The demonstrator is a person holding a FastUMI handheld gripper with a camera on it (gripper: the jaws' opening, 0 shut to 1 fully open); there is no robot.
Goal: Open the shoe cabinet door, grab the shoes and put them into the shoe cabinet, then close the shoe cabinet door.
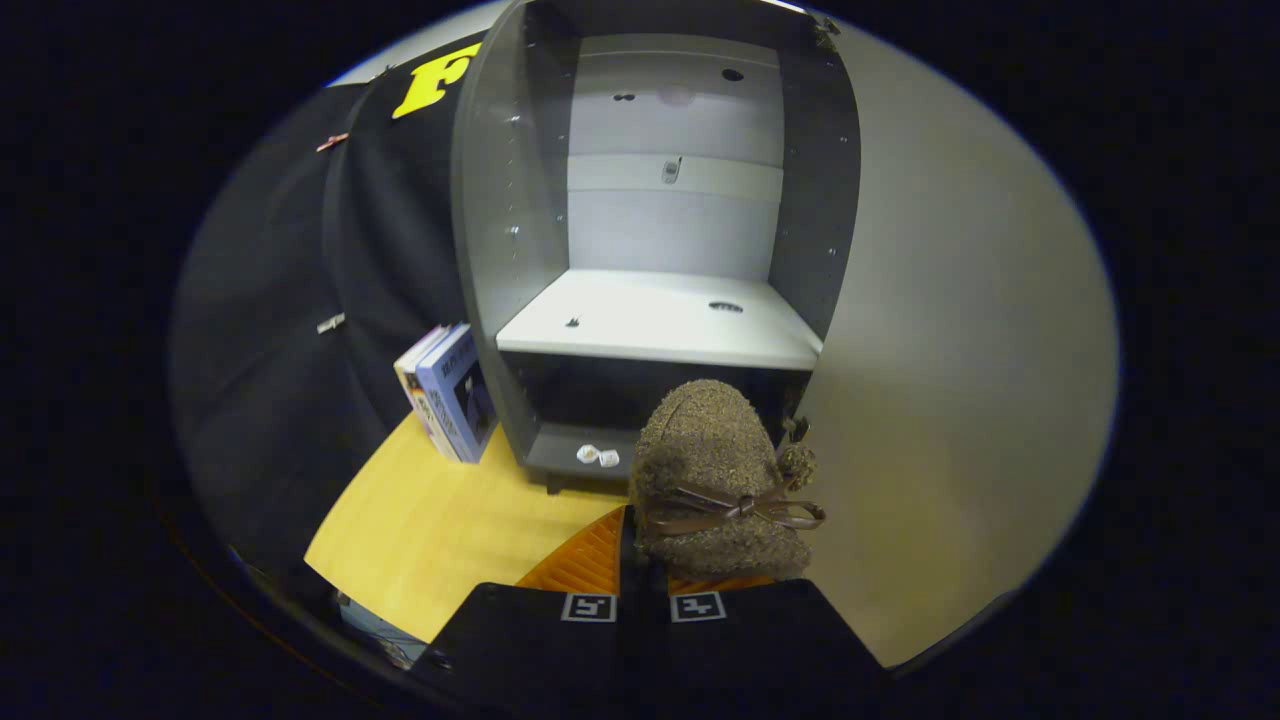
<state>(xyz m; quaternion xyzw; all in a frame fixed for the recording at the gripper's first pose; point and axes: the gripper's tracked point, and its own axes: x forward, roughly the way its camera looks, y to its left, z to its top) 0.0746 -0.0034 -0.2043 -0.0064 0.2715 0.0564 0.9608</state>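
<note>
A brown fuzzy shoe (712, 470) with a ribbon bow and pompoms sits between my fingers (585, 568), its toe pointing toward the shoe cabinet (500, 250). My gripper (645, 575) is shut on the shoe's near end. The cabinet stands open just beyond the shoe. It has dark grey side walls, a white shelf (650, 320) at mid height and a dark lower compartment (580, 400) behind the shoe. The cabinet door (960, 400), a wide pale panel, is swung out to the right of the shoe.
Two small white items (598, 456) lie on the cabinet's bottom ledge. A few upright books (450, 395) lean against the cabinet's left side. A yellow wooden surface (440, 530) spreads under and left of the fingers.
</note>
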